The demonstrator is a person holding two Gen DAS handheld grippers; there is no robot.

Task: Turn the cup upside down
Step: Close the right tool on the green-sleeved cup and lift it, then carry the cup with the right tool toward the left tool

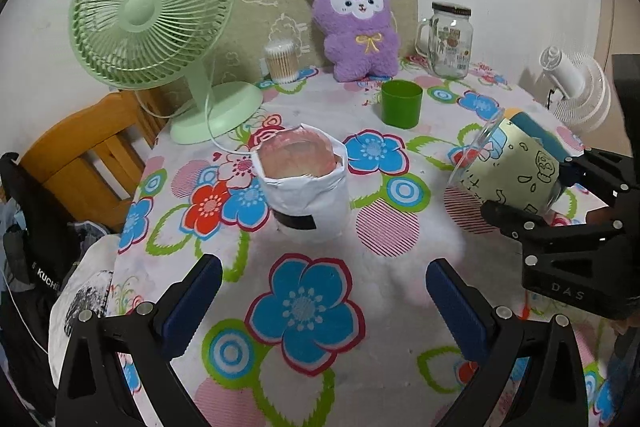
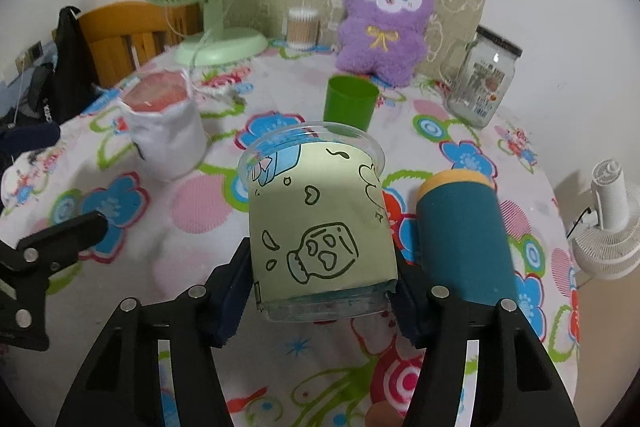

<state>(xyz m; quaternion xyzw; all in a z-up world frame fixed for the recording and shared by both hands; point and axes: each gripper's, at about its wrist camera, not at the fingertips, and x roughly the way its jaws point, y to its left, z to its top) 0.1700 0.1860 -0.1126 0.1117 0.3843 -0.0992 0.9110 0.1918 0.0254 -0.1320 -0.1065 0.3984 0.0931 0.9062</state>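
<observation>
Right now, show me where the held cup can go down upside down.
Bare tablecloth lies between the white pouch and the right gripper holding the cup, and before the open left gripper. Crowded at the back: green cup, plush, jar.

Two fans [image 1: 152,11] [image 1: 576,87] – three cups [image 2: 320,223] [image 1: 401,103] [image 1: 304,183] (one jar [image 1: 450,41]).
</observation>
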